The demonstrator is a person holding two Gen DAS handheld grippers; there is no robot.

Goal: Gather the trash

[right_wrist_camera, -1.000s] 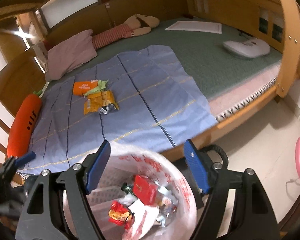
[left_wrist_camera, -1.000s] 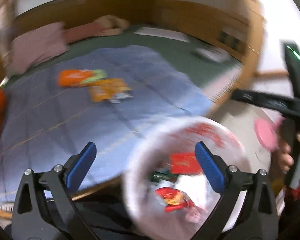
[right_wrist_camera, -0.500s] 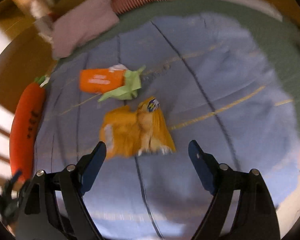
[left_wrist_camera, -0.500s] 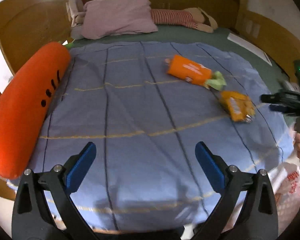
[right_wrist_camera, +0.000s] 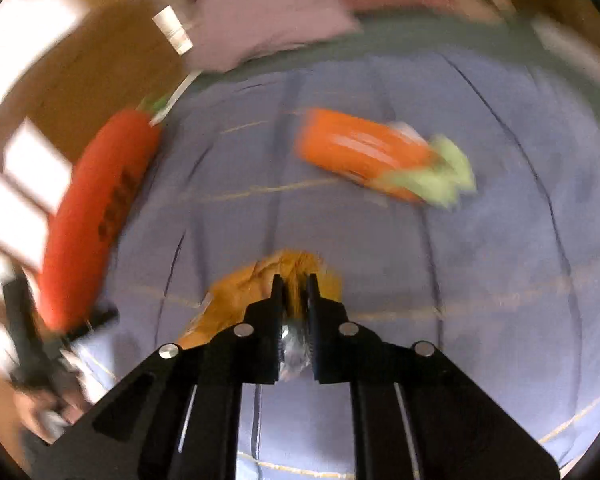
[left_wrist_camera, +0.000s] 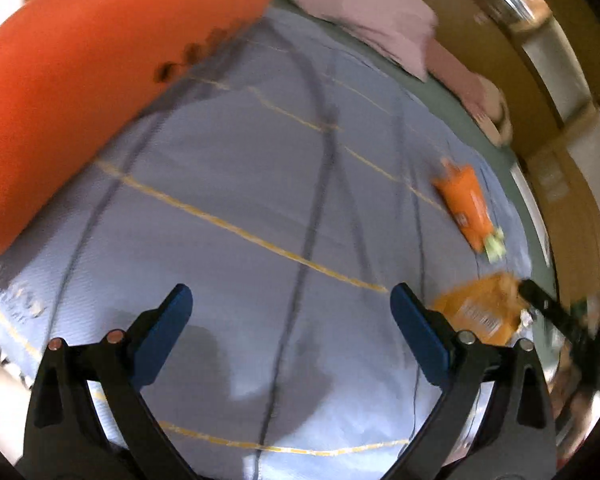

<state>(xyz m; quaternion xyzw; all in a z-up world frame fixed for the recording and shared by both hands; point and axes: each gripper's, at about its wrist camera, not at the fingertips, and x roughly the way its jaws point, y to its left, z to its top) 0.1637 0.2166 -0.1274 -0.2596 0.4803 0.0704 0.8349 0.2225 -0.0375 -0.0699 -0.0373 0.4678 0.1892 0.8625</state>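
Observation:
A crumpled yellow-orange snack bag [right_wrist_camera: 236,296] lies on the blue blanket, and my right gripper [right_wrist_camera: 294,288] is shut on its upper edge. The same yellow snack bag [left_wrist_camera: 480,308] shows at the right of the left wrist view, with the right gripper's black finger [left_wrist_camera: 548,308] on it. An orange wrapper with a green end [right_wrist_camera: 372,156] lies further up the blanket; it is the orange wrapper [left_wrist_camera: 466,204] beyond the bag in the left wrist view. My left gripper [left_wrist_camera: 290,312] hangs open over bare blanket, nothing between its fingers.
A big orange carrot-shaped cushion [left_wrist_camera: 80,80] lies along the left side of the blue blanket [left_wrist_camera: 260,184]. A pink pillow [left_wrist_camera: 364,12] sits at the head of the bed, wooden bed frame [left_wrist_camera: 560,128] at the right. A hand [right_wrist_camera: 40,412] holds the left gripper.
Both grippers swung from the trash bag on the floor out over the bed. The right gripper dropped onto the yellow snack bag and closed on it. The left stayed open.

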